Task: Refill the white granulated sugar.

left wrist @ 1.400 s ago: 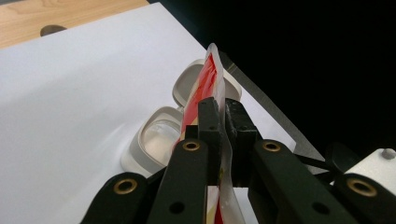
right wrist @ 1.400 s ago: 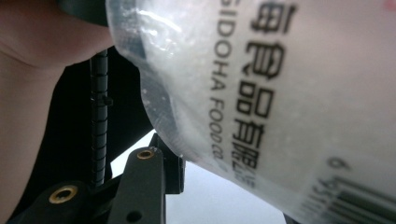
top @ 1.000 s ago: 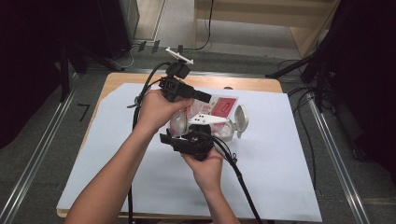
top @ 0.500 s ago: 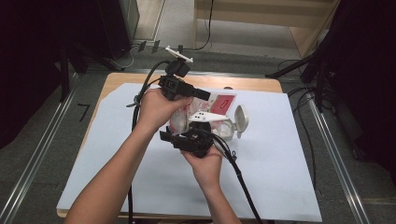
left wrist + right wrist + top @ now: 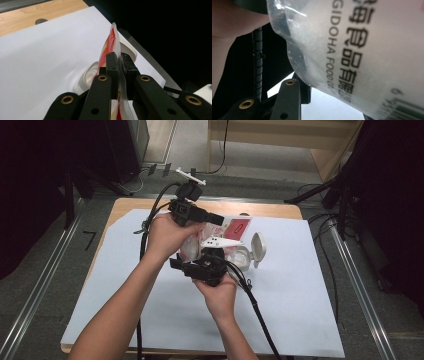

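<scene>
Nothing moved over the last second. My left gripper (image 5: pixel 119 62) stays clamped on the pouch (image 5: pixel 110 42) edge, right gripper (image 5: pixel 207 268) clamped on its body, above the white jar (image 5: pixel 246 256). Pour stalled.

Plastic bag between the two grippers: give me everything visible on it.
The plastic bag is a soft, translucent white pouch with a red-and-yellow printed face, black lettering and a barcode. It hangs off the white sheet, above an open white container. The left gripper pinches its thin sealed edge; the right gripper grips its bulging lower body, which seems to hold white granules.
</scene>
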